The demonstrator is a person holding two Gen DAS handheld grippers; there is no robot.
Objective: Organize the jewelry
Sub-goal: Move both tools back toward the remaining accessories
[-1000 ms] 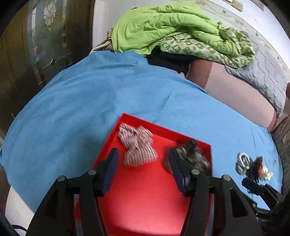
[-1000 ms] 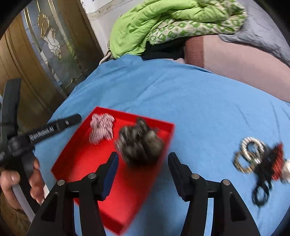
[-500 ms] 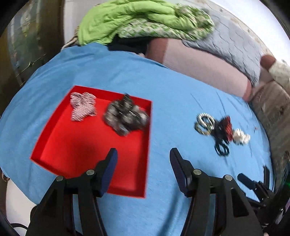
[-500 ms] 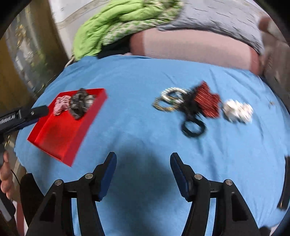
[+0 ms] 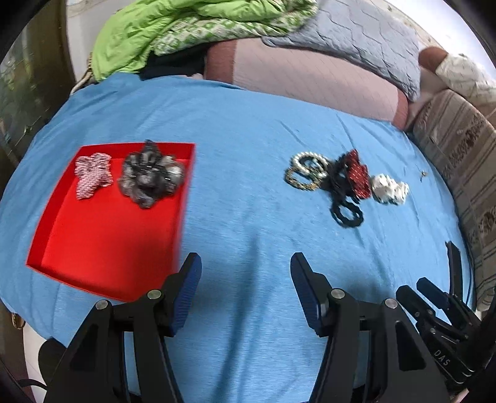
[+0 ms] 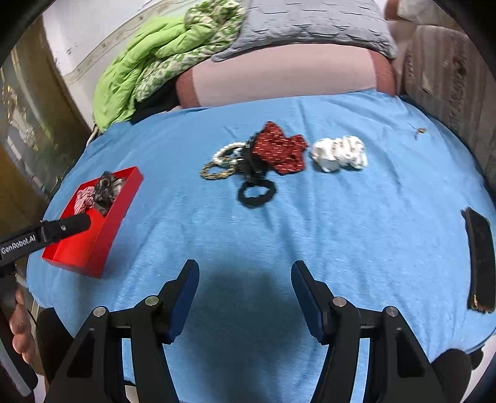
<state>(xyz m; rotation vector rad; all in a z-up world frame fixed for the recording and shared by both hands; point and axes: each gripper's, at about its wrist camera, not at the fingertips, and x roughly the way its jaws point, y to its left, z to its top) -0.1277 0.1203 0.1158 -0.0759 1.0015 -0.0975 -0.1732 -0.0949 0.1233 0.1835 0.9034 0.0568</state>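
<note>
A red tray (image 5: 102,248) (image 6: 93,248) on the blue cloth holds a pink-white checked bow (image 5: 93,173) (image 6: 83,198) and a grey-black scrunchie (image 5: 148,178) (image 6: 105,189). To its right lies a pile: pearl and gold rings (image 5: 305,170) (image 6: 223,161), a black hair tie (image 5: 345,214) (image 6: 256,192), a red dotted bow (image 5: 356,173) (image 6: 280,150) and a white scrunchie (image 5: 389,189) (image 6: 339,153). My left gripper (image 5: 246,291) is open and empty, near the tray's front right corner. My right gripper (image 6: 245,294) is open and empty, well short of the pile.
A dark phone-like slab (image 6: 479,260) lies on the cloth at the right edge. Green bedding (image 5: 186,28) (image 6: 161,62), a pink bolster (image 5: 310,77) and a grey pillow (image 5: 356,40) lie behind. A patterned sofa arm (image 5: 465,161) stands at the right.
Both grippers have pulled back and swung right, away from the tray. The grey-black scrunchie, seen at the right gripper a second ago, now lies in the tray.
</note>
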